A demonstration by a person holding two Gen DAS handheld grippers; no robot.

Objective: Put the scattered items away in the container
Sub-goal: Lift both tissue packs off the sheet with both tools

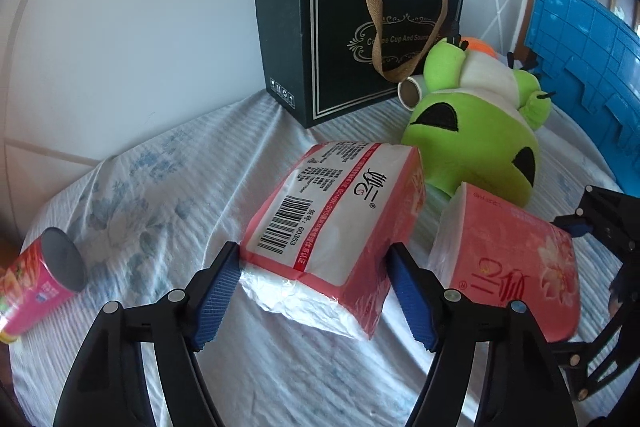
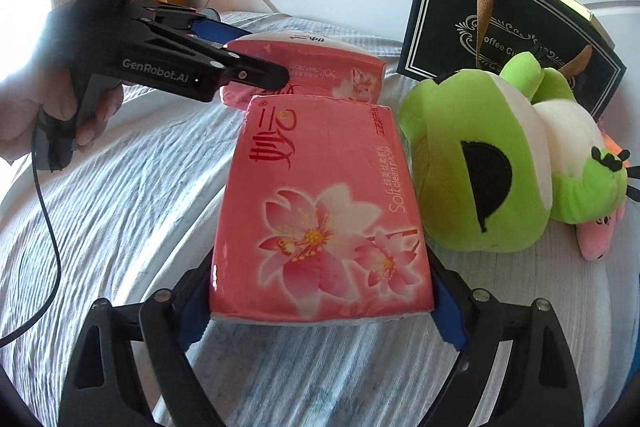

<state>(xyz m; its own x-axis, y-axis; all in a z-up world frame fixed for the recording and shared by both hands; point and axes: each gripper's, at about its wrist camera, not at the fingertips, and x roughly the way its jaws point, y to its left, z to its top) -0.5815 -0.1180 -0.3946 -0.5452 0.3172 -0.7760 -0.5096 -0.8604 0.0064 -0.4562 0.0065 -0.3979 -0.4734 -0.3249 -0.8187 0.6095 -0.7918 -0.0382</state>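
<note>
Item: two pink tissue packs on the bed, side by side. Left gripper jaws closed on the barcode pack; right gripper jaws clamped on the flowered pack. Step: pickup (both at once). Next, likely: lift and carry to the blue crate.

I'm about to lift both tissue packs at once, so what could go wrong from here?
1. The left gripper holds its tissue pack only at the near end, so the soft pack may sag or slip out.
2. The right gripper likewise grips just the near end of the flowered pack, which lies close beside the green plush toy and might drag it along.
3. The two packs lie close together, so the grippers could bump while lifting.
</note>
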